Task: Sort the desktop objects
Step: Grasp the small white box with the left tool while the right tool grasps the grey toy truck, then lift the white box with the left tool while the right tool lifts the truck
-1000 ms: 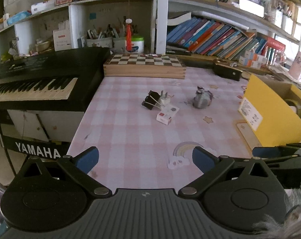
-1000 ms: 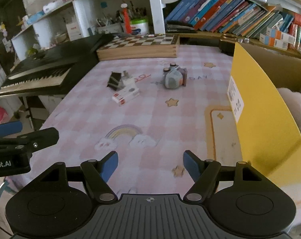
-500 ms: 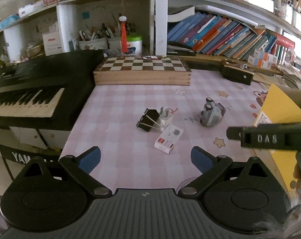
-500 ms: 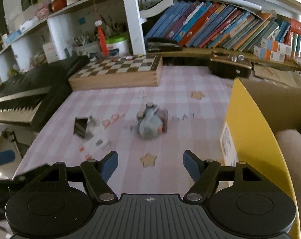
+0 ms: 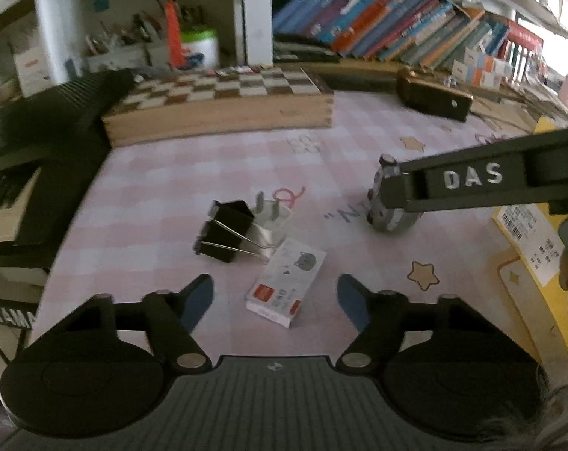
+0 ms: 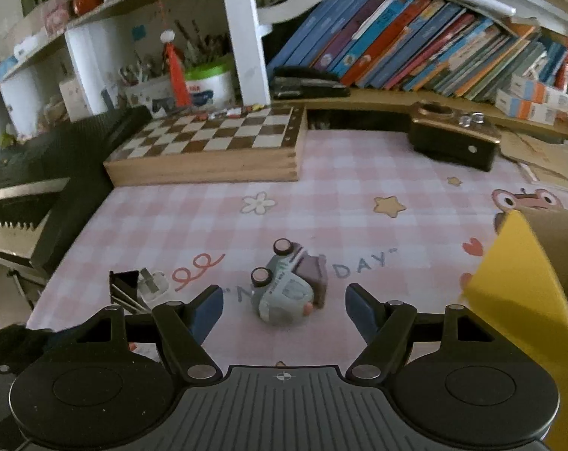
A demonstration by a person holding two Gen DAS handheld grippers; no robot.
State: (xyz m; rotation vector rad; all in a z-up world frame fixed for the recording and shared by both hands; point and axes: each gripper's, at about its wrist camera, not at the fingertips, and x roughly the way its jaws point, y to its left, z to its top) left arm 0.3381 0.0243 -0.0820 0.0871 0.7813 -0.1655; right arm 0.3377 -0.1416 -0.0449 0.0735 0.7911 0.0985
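Observation:
A small white box with a red label lies flat on the pink checked tablecloth. My left gripper hovers low over it, its jaws closing with the box between the blue pads, which do not touch it. Just beyond lie black binder clips and a white plug. A grey toy car lies on its side. My right gripper stands open around its near end without touching it. In the left wrist view the dark right gripper arm marked "DAS" half hides the car.
An open yellow cardboard box stands at the right edge. A wooden chessboard and a black case sit at the back. A black piano keyboard borders the left. Shelves of books rise behind.
Both grippers moved forward and closer to the objects. The left jaws narrowed around the white box. The right gripper came over the toy car.

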